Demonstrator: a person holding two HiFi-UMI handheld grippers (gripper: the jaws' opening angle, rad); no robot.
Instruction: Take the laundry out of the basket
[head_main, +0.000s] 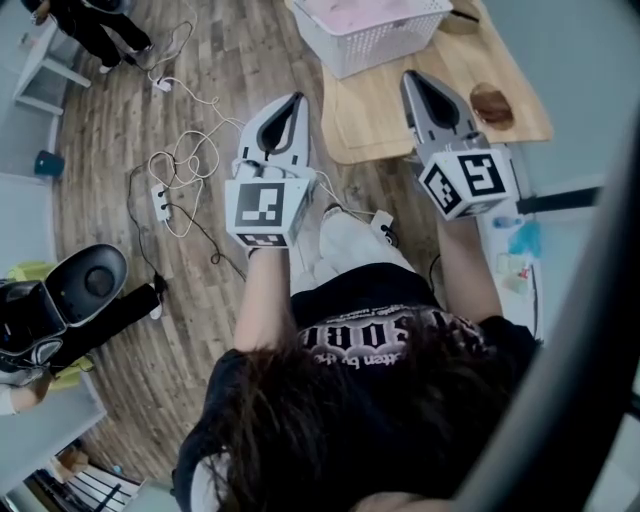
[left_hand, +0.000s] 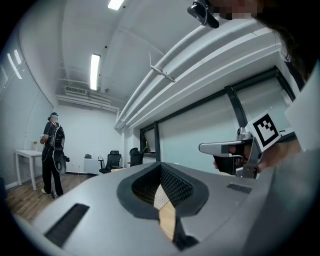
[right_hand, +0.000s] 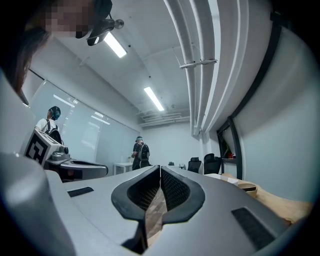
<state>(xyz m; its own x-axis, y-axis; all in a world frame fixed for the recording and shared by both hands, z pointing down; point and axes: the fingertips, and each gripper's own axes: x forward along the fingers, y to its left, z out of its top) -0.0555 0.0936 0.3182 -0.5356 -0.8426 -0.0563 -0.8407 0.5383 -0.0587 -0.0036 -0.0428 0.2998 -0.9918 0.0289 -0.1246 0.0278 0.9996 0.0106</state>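
Note:
A white slotted basket (head_main: 372, 38) stands on the wooden table (head_main: 440, 112) at the top of the head view, with pale pink laundry (head_main: 362, 10) inside. My left gripper (head_main: 297, 98) hovers over the floor just short of the table's near edge, shut and empty. Over the table, right of the basket, my right gripper (head_main: 408, 77) is also shut with nothing in it. In the left gripper view the jaws (left_hand: 161, 166) meet and point up toward the room, as do the jaws (right_hand: 160, 168) in the right gripper view. Neither gripper touches the basket.
White cables and a power strip (head_main: 160, 203) lie on the wood floor to the left. A black machine (head_main: 70, 300) stands at the far left. A brown object (head_main: 492, 104) sits on the table's right side. A person in black (left_hand: 53, 150) stands near a white desk.

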